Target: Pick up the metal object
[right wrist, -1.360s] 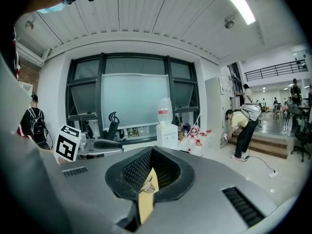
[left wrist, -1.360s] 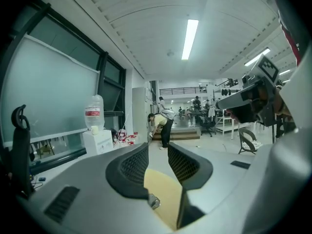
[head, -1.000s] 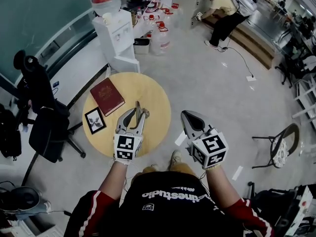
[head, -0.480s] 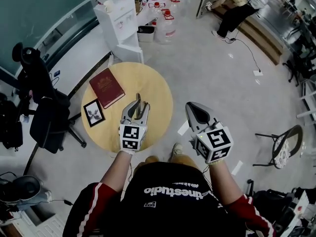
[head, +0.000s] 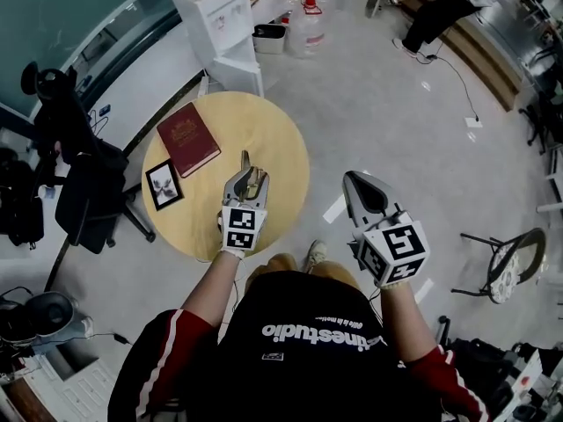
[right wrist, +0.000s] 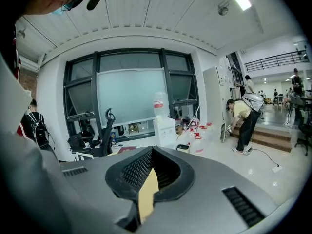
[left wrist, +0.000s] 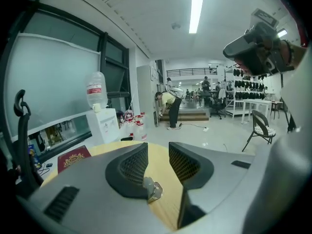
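Left gripper (left wrist: 157,147) jaws just spread wider, metal object (left wrist: 154,189) seen between them, not pinched; right gripper (right wrist: 151,150) pressed together, empty.

Left gripper (left wrist: 157,152) hides most of the metal object (left wrist: 153,190)
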`<state>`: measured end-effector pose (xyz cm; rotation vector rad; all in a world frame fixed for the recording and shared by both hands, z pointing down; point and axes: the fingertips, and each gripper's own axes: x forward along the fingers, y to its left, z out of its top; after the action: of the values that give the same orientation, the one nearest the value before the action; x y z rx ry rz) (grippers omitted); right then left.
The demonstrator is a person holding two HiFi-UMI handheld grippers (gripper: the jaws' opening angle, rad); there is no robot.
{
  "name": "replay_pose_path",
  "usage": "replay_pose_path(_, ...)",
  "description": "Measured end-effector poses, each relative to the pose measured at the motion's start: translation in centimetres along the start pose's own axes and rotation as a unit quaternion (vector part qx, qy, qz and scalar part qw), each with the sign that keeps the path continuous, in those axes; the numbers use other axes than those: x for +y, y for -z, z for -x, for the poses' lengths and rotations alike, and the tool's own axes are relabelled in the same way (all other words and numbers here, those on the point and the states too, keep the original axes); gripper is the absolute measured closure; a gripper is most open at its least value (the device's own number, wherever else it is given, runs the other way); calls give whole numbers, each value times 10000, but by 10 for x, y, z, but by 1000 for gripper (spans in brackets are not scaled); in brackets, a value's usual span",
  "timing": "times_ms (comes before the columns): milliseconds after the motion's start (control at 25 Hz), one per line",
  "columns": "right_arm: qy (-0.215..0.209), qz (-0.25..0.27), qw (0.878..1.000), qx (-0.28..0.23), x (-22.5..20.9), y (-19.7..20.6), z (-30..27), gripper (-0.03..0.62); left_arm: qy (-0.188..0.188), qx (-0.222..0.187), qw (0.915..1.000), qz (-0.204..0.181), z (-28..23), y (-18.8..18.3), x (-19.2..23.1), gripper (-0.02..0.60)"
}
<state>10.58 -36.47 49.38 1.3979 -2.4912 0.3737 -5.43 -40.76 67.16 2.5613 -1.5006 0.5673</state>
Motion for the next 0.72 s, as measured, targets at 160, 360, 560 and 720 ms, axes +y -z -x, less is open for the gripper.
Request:
replay_pose_path(160, -27, -23, 9998, 177, -8, 11, 5, 566, -51, 233, 9996, -131, -15, 21, -3, 439)
replay_pose_path(360, -23, -15, 9996, 290, -15, 19, 8, 566, -216, 611, 9979, -88, -38, 63, 3, 430)
replay_pose_path(560, 0, 38, 9990, 438, -20, 29, 9, 566, -386, 1053, 9937, 60, -55, 104, 10, 425)
replay_pose_path(720, 53, 162, 9989, 443, -27, 27, 14, 566, -510, 1281, 9903, 170, -64, 124, 15, 416)
